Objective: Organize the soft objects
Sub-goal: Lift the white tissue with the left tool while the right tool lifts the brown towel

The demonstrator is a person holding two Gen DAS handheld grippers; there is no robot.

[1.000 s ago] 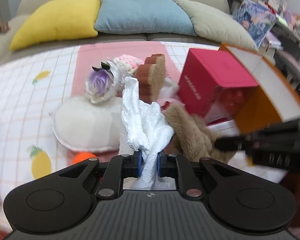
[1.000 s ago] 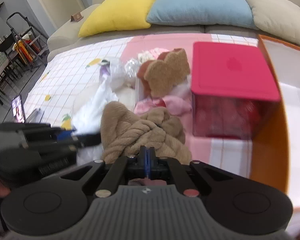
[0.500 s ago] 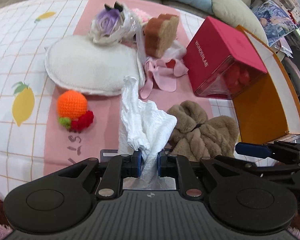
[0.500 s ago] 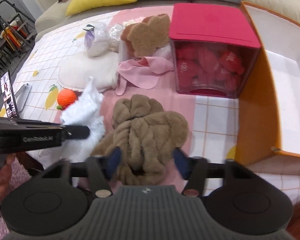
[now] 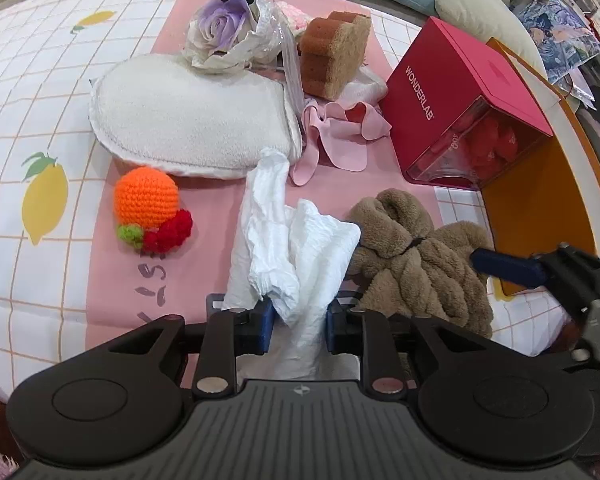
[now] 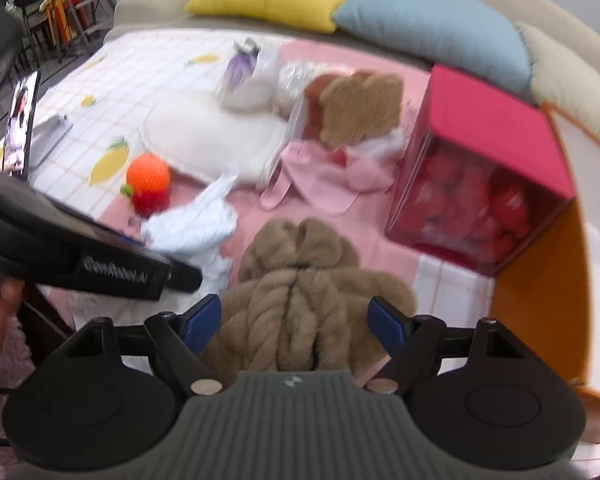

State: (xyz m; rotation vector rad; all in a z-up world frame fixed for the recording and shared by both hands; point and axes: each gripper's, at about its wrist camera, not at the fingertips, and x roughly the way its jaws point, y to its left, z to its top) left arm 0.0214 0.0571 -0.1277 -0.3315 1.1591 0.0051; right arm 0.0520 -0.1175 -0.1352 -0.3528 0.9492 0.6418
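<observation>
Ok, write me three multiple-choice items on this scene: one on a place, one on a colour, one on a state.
1. The crocheted orange ball lies nearest:
A the white oval pad
B the crimson lidded box
C the blue cushion

2. The fluffy knotted towel is:
A grey
B tan
C green

3. The right claw is:
A shut on the towel
B open around the towel
C out of view

Answers:
1 A, the ball sits just beside the pad's edge.
2 B, its pile is light brown.
3 B, both blue pads stand clear of the fabric.
</observation>
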